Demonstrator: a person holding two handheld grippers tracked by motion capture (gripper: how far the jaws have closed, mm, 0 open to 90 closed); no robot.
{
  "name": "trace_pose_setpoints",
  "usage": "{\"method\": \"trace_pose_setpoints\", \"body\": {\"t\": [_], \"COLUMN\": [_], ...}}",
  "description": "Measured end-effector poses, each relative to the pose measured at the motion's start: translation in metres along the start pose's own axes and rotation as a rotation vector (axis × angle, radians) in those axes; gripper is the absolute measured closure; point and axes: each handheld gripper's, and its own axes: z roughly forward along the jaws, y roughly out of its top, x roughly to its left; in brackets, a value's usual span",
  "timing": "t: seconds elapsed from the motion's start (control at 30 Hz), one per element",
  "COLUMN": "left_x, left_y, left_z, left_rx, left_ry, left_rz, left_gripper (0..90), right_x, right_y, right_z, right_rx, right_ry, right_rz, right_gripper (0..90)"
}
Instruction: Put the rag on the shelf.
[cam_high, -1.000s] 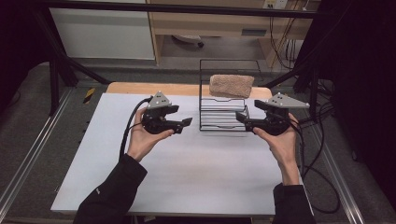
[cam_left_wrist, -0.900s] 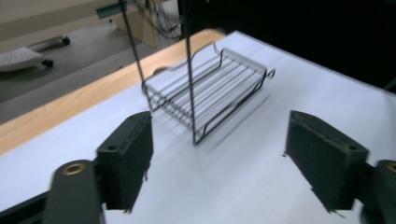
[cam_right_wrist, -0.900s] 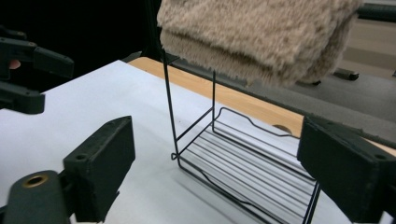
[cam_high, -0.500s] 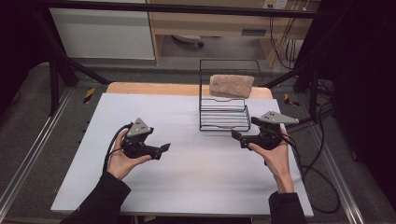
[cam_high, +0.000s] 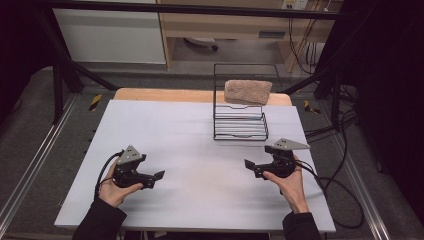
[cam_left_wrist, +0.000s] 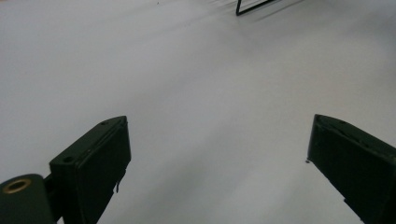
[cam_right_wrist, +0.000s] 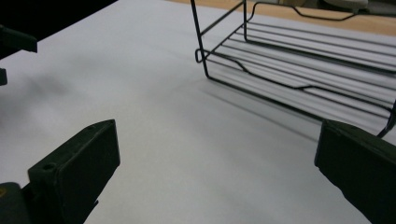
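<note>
Two grippers hang low over the white surface (cam_high: 200, 145). The left gripper (cam_high: 159, 175) and the right gripper (cam_high: 248, 163) each have their jaws spread wide, just opened further, with nothing between them. One black wire rack (cam_high: 240, 122) stands ahead of the right gripper, near it and well apart from the left. One folded tan towel (cam_high: 247, 91) rests on the rack's top.

Black wire rack (cam_high: 240, 117) upright; tan folded towel (cam_high: 248, 92) on top.
</note>
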Motion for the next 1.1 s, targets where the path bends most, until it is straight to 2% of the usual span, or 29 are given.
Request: {"method": "trace_pose_setpoints", "body": {"t": [0.13, 0.33, 0.47, 0.7, 0.8, 1.1], "left_x": [0.005, 0.01, 0.013, 0.014, 0.017, 0.016], "left_y": [-0.01, -0.021, -0.028, -0.033, -0.035, -0.039], "left_z": [-0.005, -0.012, -0.013, -0.015, -0.014, -0.01], "left_rx": [0.01, -0.01, -0.011, -0.009, -0.004, 0.023], "left_ry": [0.009, 0.018, 0.012, 0.011, 0.017, 0.018], "left_rz": [-0.004, 0.011, 0.016, 0.008, 0.001, 0.018], "left_gripper": [4.7, 4.6, 4.7, 4.7, 4.7, 4.7], "right_x": [-0.004, -0.009, -0.013, -0.017, -0.018, -0.018], "right_y": [-0.015, -0.039, -0.05, -0.066, -0.07, -0.071], "right_z": [-0.001, -0.004, -0.007, -0.012, -0.012, -0.01], "right_rx": [0.019, 0.055, 0.076, 0.108, 0.122, 0.125], "right_ry": [0.007, 0.027, 0.044, 0.043, 0.039, 0.042], "right_rz": [-0.012, -0.021, -0.013, 0.004, 0.007, -0.004], "right_gripper": [0.5, 0.5, 0.5, 0.6, 0.6, 0.6]}}
